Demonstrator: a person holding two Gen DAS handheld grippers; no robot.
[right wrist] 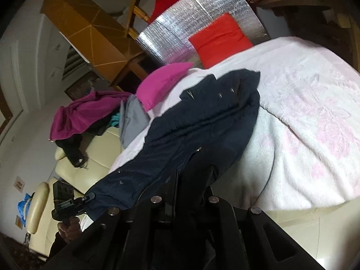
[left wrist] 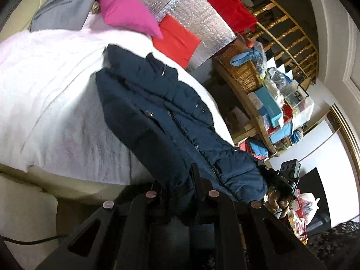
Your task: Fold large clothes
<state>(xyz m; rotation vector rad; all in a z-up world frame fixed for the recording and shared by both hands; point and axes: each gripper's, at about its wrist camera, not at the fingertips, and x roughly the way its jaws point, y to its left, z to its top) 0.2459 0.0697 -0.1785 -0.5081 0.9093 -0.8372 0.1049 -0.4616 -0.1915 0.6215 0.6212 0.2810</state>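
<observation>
A large navy padded jacket [left wrist: 162, 110] with a zip and snap buttons lies stretched over a white and pink blanket [left wrist: 56, 85] on a sofa; it also shows in the right wrist view [right wrist: 202, 121]. My left gripper [left wrist: 175, 184] is shut on the jacket's near edge. My right gripper [right wrist: 193, 180] is shut on the jacket's near edge at the other corner. Each gripper shows in the other's view, the right one [left wrist: 279, 180] and the left one [right wrist: 65, 202], both at the jacket's hem.
A pink cushion [left wrist: 126, 11], a red cushion [left wrist: 177, 40] and a silver foil panel [left wrist: 191, 15] lie at the far end. A pile of clothes [right wrist: 90, 114] sits on the cream sofa arm [right wrist: 90, 164]. A cluttered shelf with a basket [left wrist: 243, 67] stands to the right.
</observation>
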